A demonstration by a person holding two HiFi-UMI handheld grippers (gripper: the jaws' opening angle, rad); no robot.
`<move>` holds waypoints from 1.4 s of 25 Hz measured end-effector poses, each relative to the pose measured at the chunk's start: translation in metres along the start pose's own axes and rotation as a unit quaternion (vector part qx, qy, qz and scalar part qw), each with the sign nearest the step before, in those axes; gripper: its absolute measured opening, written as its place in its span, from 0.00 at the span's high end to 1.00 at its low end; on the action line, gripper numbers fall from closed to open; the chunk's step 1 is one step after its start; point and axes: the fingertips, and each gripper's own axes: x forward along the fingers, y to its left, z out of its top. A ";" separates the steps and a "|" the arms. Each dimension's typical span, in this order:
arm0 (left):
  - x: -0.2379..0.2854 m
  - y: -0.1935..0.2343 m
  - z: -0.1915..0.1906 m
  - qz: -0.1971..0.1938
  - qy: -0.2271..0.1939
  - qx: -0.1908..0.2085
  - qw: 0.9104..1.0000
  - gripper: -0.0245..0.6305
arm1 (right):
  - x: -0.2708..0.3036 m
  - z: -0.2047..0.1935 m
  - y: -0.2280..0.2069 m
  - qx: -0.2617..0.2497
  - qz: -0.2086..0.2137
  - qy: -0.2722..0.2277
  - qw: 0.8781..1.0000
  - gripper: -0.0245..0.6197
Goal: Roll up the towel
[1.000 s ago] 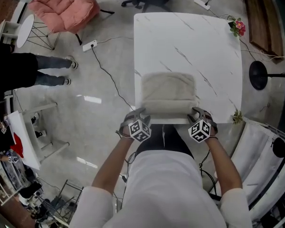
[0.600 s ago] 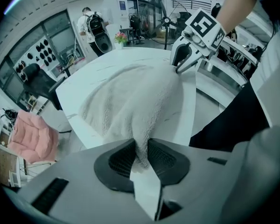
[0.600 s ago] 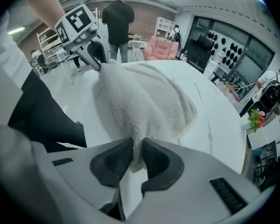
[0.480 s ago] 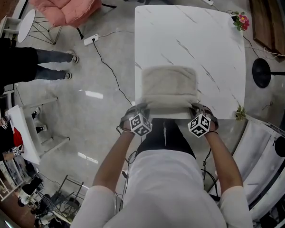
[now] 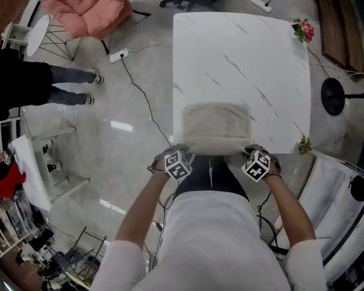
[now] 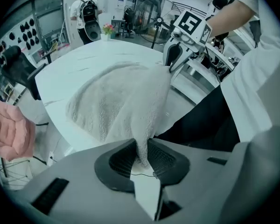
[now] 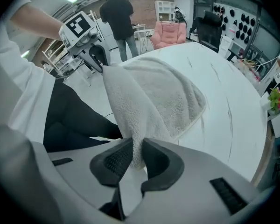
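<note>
Cream towel [image 5: 215,126] lies at the 6 o'clock edge of the white marble table [image 5: 242,47]. Its near hem, partly hidden, seems lifted. The left gripper [image 6: 141,158] and right gripper [image 7: 134,158] have just closed, each pinching a near corner. Grey floor, with a pink chair [image 5: 88,5] at 11 o'clock.

The bench [image 5: 255,53] has a square white top with thin grey veins, like marble. A pale, fluffy towel [image 5: 215,123] lies on the part of the top nearest to the person, closer to the left side than to the right. The far part of the towel rests flat on the surface, and its far corners look rounded. The near edge of the towel is lifted off the surface, just at the near edge of the bench. At the far right corner there is a small bunch of pink flowers [image 5: 303,32]. I cannot tell whether it stands on the top or beside it.
</note>
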 end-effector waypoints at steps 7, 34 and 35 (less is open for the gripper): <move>-0.007 0.025 0.014 0.001 0.020 -0.012 1.000 0.74 | -0.010 0.014 -0.032 0.021 -0.007 -0.008 1.000 0.75; 0.004 0.143 0.056 0.124 -0.007 -0.041 0.991 0.64 | 0.007 0.067 -0.141 0.019 -0.152 -0.042 0.987 0.65; 0.004 0.144 0.055 0.126 -0.007 -0.043 0.991 0.64 | 0.007 0.068 -0.141 0.016 -0.153 -0.042 0.987 0.66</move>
